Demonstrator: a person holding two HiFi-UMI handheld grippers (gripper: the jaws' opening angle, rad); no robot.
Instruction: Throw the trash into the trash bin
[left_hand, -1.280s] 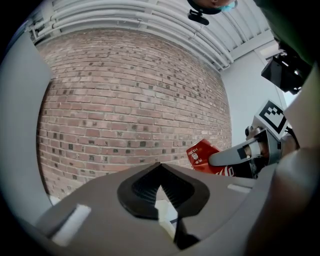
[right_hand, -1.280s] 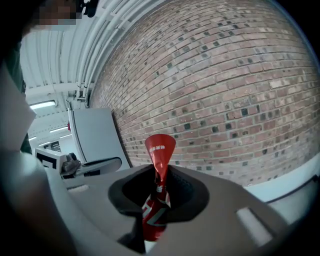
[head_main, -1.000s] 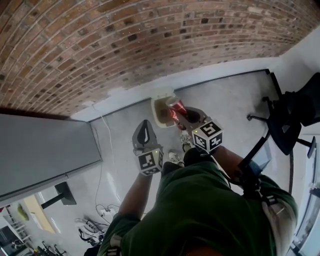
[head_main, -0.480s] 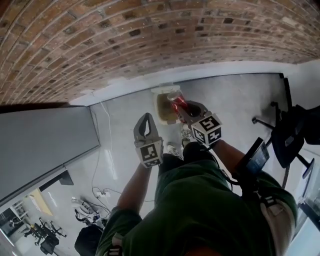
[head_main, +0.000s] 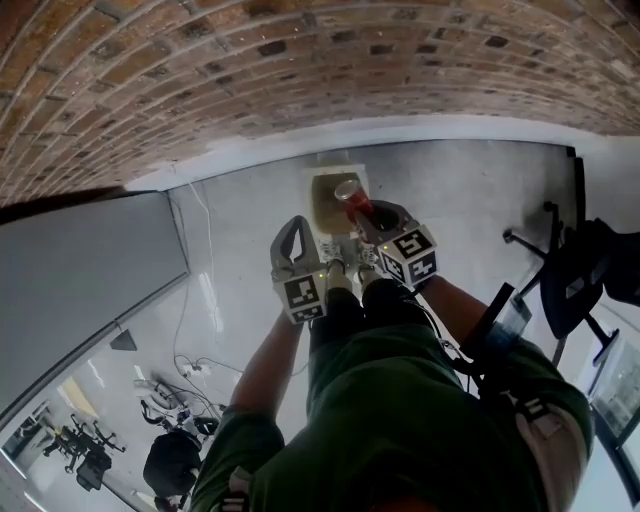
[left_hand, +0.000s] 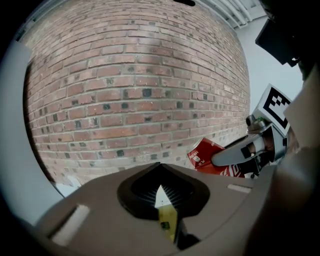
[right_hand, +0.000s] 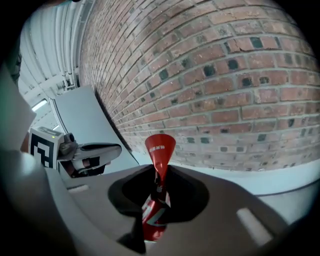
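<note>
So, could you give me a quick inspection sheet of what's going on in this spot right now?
Surface: pale grey floor, glossy.
Job's things: bin on the floor by the wall; red can, crushed, overlaps the bin in the head view.
Clutter: nothing seen near the bin.
Grippers: right gripper shut on the can; left gripper shut, holding nothing.
Cables: cable lying on the floor, left of the person.
Surroundings: brick wall, grey panel at left, office chair at right.
</note>
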